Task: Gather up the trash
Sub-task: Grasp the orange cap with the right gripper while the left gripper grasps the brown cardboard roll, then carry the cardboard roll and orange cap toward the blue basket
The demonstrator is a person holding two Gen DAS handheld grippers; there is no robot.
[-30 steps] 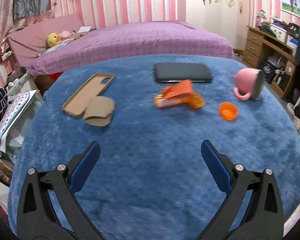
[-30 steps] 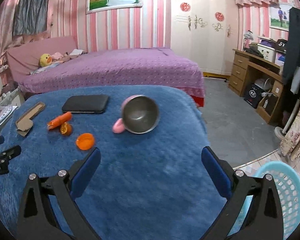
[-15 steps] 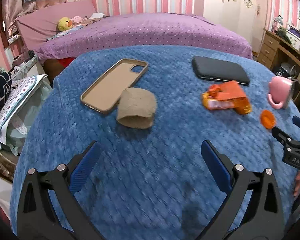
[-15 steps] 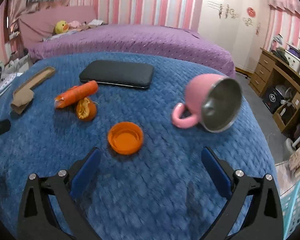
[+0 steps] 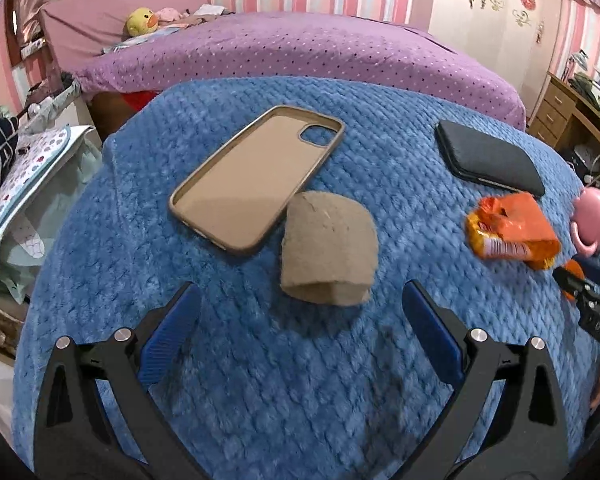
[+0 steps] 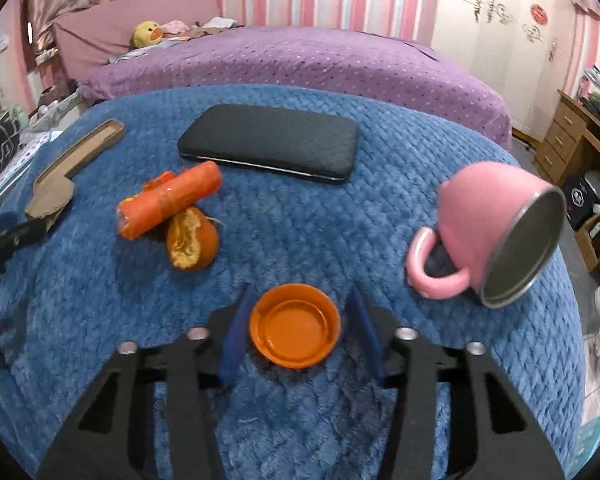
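An orange bottle cap (image 6: 294,326) lies open side up on the blue blanket (image 6: 300,420), between the blue pads of my right gripper (image 6: 296,320). Its jaws are closing around the cap, with a thin gap still showing at the right pad. A rolled orange wrapper (image 6: 172,204) and a piece of orange peel (image 6: 192,244) lie further left. My left gripper (image 5: 300,320) stands open over the blanket, just short of a flattened brown cardboard roll (image 5: 328,248), and holds nothing. The wrapper (image 5: 512,228) also shows at the right of the left wrist view.
A tan phone case (image 5: 256,176) lies beside the roll, and a black phone (image 6: 272,144) lies further back. A pink mug (image 6: 496,232) is tipped on its side at the right. A purple bed (image 5: 300,48) stands behind, a light blue basket (image 6: 596,436) on the floor.
My right gripper came forward and down over the orange cap and its jaws narrowed around it. My left gripper moved left and closer to the cardboard roll, staying open.
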